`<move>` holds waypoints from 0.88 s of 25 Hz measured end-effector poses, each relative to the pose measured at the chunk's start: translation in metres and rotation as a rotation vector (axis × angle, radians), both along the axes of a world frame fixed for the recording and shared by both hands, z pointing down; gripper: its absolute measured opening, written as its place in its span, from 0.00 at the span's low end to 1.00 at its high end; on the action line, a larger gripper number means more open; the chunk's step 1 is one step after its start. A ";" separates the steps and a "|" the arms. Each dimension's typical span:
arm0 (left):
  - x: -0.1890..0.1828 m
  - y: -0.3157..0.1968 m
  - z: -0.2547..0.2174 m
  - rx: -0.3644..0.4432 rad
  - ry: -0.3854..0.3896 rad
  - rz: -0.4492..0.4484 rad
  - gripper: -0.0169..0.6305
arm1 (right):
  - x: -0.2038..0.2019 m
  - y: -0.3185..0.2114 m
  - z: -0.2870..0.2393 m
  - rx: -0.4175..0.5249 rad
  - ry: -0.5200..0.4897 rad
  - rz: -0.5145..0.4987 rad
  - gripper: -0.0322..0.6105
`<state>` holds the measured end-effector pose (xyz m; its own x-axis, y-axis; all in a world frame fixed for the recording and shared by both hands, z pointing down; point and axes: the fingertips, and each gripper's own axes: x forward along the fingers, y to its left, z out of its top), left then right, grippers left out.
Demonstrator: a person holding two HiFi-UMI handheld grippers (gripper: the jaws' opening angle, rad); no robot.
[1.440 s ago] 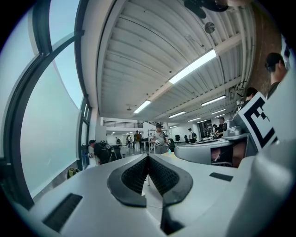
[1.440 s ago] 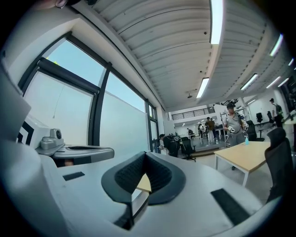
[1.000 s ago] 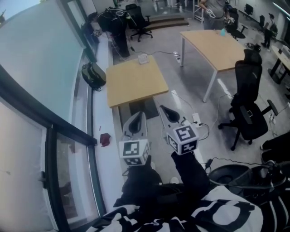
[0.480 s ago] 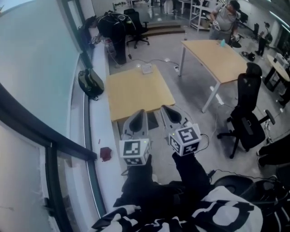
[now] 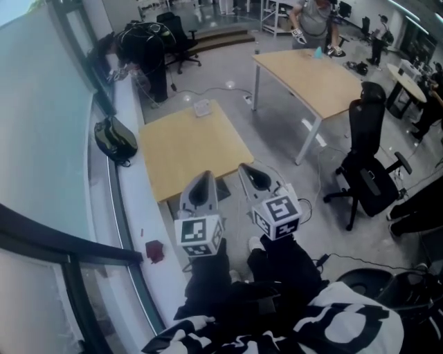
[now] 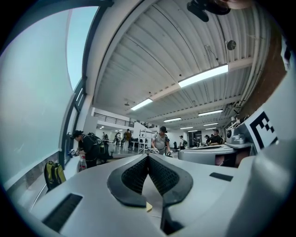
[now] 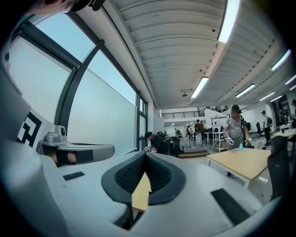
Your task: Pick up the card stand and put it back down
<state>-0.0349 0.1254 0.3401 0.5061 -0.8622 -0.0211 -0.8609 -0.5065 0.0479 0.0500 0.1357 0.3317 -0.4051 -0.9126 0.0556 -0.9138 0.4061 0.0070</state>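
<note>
I see no card stand that I can be sure of. A small white object [image 5: 202,107] lies at the far edge of the small wooden table [image 5: 190,148]; it is too small to tell what it is. My left gripper [image 5: 201,181] and right gripper [image 5: 248,169] are held side by side in the air, short of the table's near edge. Both are shut with nothing between the jaws. In the left gripper view the gripper [image 6: 148,157] points level across the room, its pads meeting at the tip. The right gripper view shows the same for the right gripper [image 7: 145,155].
A larger wooden table [image 5: 311,76] stands at the back right, with a black office chair [image 5: 367,173] near it. A window wall and a ledge with a dark bag [image 5: 114,140] run along the left. Cables lie on the floor. Several people [image 5: 311,17] are at the far end.
The head view has swung: the small table and window ledge have slid left and down in the picture. Both grippers keep their place in view and stay shut.
</note>
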 end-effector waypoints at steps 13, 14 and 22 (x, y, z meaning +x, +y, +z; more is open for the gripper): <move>0.065 -0.126 -0.023 0.045 -0.043 -0.093 0.04 | 0.063 -0.142 -0.024 0.058 -0.042 -0.088 0.08; 0.065 -0.132 -0.018 0.037 -0.049 -0.107 0.04 | 0.066 -0.150 -0.022 0.051 -0.045 -0.096 0.08; 0.061 -0.179 0.006 -0.031 -0.074 -0.188 0.04 | 0.059 -0.198 0.007 -0.023 -0.059 -0.196 0.08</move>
<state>0.0265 -0.0536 0.3461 0.3357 -0.9412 0.0380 -0.9418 -0.3361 -0.0066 0.1086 -0.0626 0.3390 -0.5781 -0.8147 0.0465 -0.8158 0.5757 -0.0560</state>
